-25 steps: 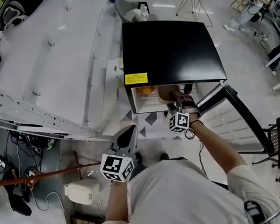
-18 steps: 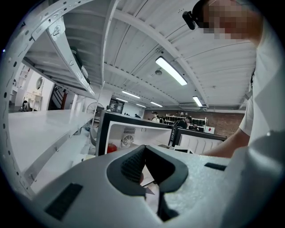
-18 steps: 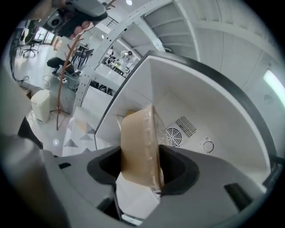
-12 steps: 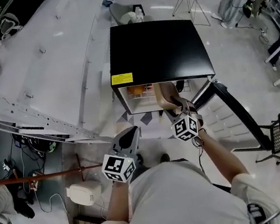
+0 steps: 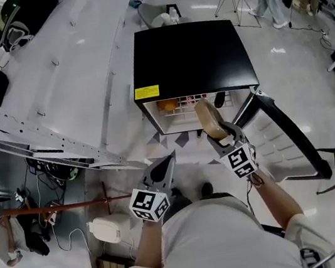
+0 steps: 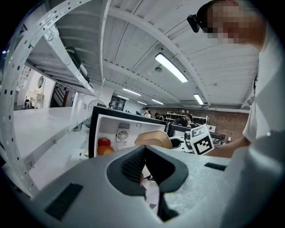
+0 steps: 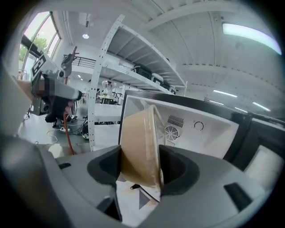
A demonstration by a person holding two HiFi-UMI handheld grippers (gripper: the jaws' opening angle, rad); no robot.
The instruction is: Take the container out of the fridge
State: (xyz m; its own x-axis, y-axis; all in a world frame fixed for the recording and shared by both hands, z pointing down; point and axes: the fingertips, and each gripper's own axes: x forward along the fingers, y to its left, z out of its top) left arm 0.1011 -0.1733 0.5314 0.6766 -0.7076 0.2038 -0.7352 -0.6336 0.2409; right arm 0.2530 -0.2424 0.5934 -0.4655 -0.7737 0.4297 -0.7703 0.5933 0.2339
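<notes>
A tan lidded container (image 5: pixel 211 121) is clamped between the jaws of my right gripper (image 5: pixel 222 135), out in front of the open black mini fridge (image 5: pixel 189 56). In the right gripper view the container (image 7: pixel 140 143) stands on edge between the pads, with the white fridge interior (image 7: pixel 202 127) behind it. My left gripper (image 5: pixel 161 170) hangs lower left of the fridge with its jaws together and nothing in them. From the left gripper view I see the container (image 6: pixel 153 139) held in front of the fridge.
A red and an orange fruit (image 6: pixel 103 147) lie inside the fridge on the left. The fridge door (image 5: pixel 288 132) swings open to the right. A long white shelf rack (image 5: pixel 69 76) runs along the left. A white appliance (image 5: pixel 104 230) sits on the floor at lower left.
The right gripper has pulled the container out of the fridge, raised it toward me and rolled it onto its edge. The left gripper has drifted slightly sideways.
</notes>
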